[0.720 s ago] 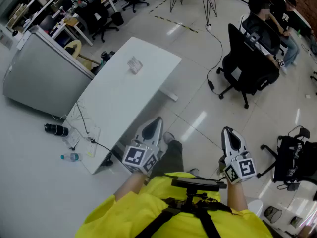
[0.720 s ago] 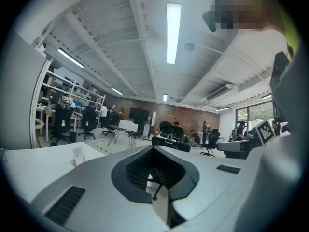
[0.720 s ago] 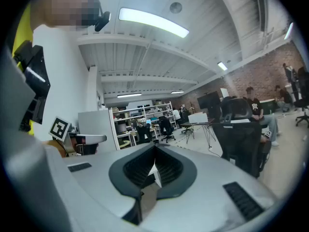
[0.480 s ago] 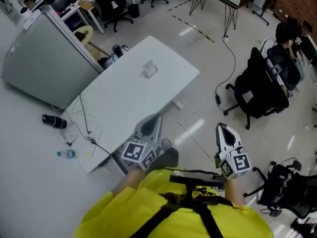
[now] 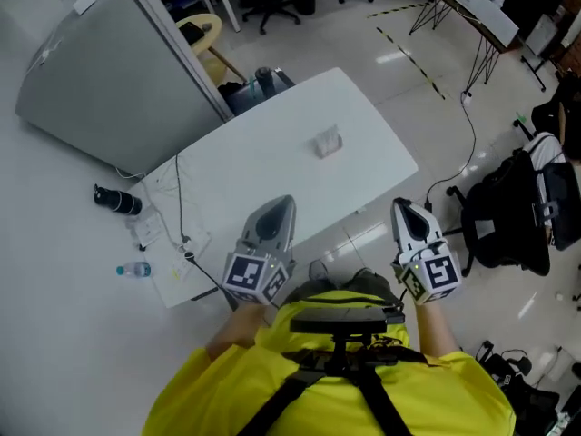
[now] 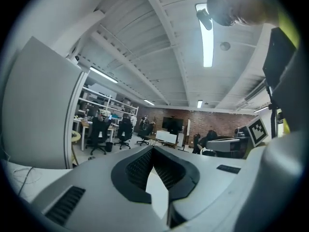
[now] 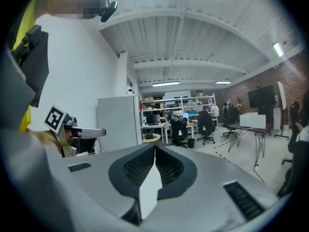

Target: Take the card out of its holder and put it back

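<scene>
Holder (image 5: 328,142) now sits ahead of both grippers, roughly between their lines and well apart from either. In the earlier head views it was further off and up to the left. The table (image 5: 238,180) has swung in closer too, near edge just ahead of the tips.

My read: still approaching, card not touched, removal not started.

The holder looks small, pale and see-through, standing mid-table. It's too small to tell the card apart from it.

Left gripper (image 5: 277,209) and right gripper (image 5: 406,213) are both pressed together with nothing between the jaws, held low by the torso.
</scene>
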